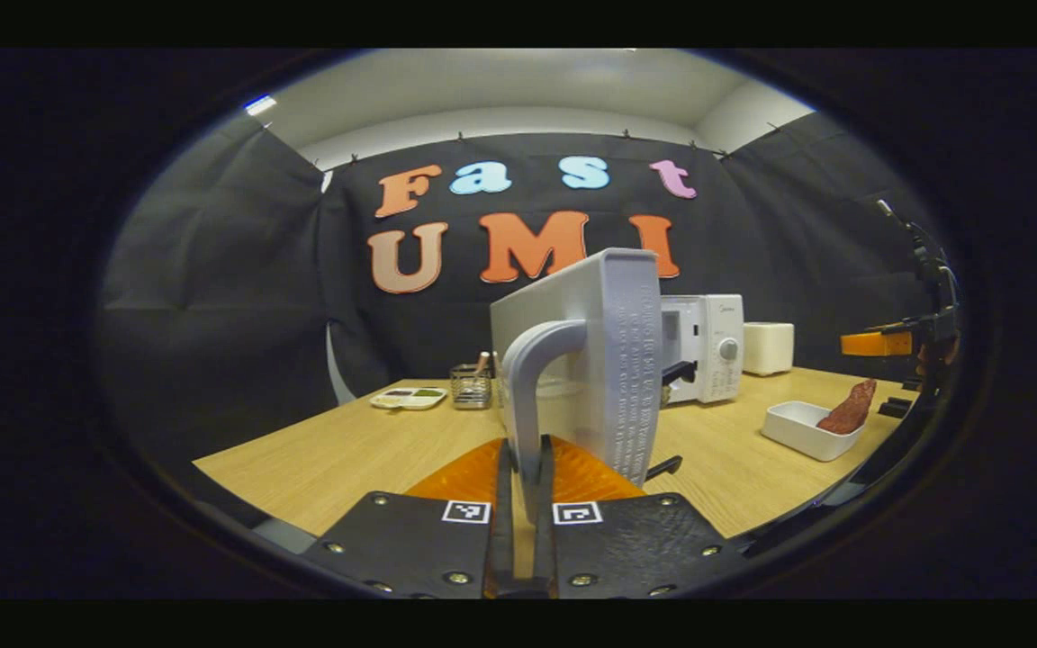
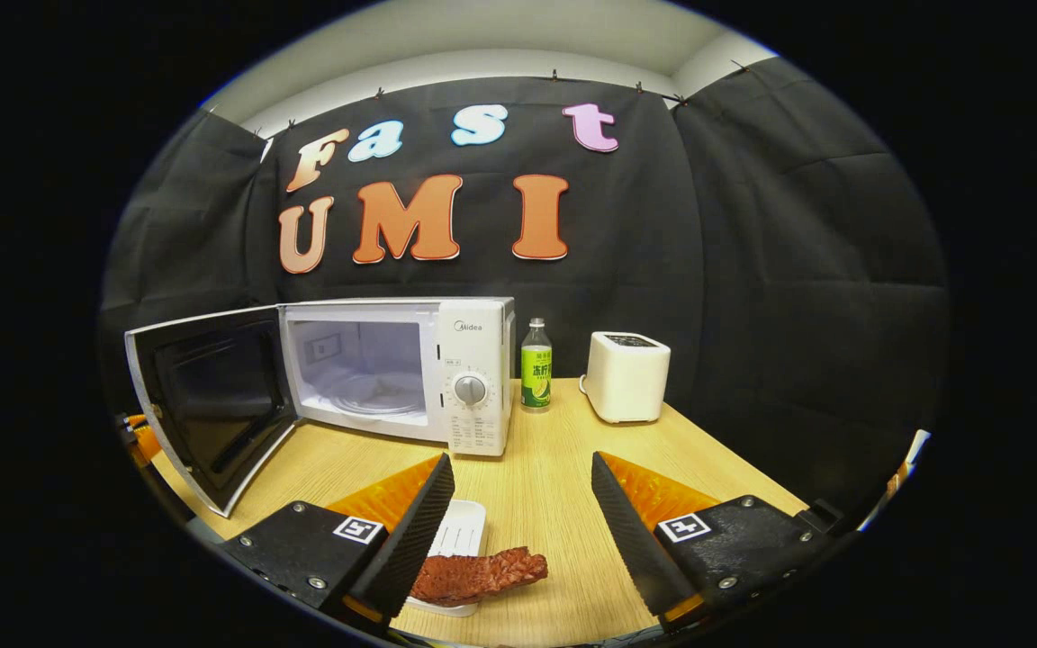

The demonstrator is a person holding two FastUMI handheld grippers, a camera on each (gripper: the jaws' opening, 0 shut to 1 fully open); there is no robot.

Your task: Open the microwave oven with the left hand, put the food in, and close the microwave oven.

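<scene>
The white microwave (image 2: pixel 473 378) stands at the back of the table with its door (image 2: pixel 212 405) swung wide open and its cavity (image 2: pixel 365 369) bare. In the left gripper view the door (image 1: pixel 563 306) is seen nearly edge-on, and my left gripper (image 1: pixel 525 454) is shut on its grey curved handle (image 1: pixel 532 360). A reddish slice of meat (image 2: pixel 478 574) lies across a white dish (image 2: pixel 463 531), just below and between the fingers of my open right gripper (image 2: pixel 523 531). The same dish (image 1: pixel 798 427) and meat (image 1: pixel 850 409) sit at the right in the left gripper view.
A green bottle (image 2: pixel 536 364) and a white toaster (image 2: pixel 628 375) stand to the right of the microwave. A small palette tray (image 1: pixel 408 397) and a wire basket (image 1: pixel 471 385) sit at the table's far left. The wooden table (image 2: pixel 545 486) has bare surface in front of the microwave.
</scene>
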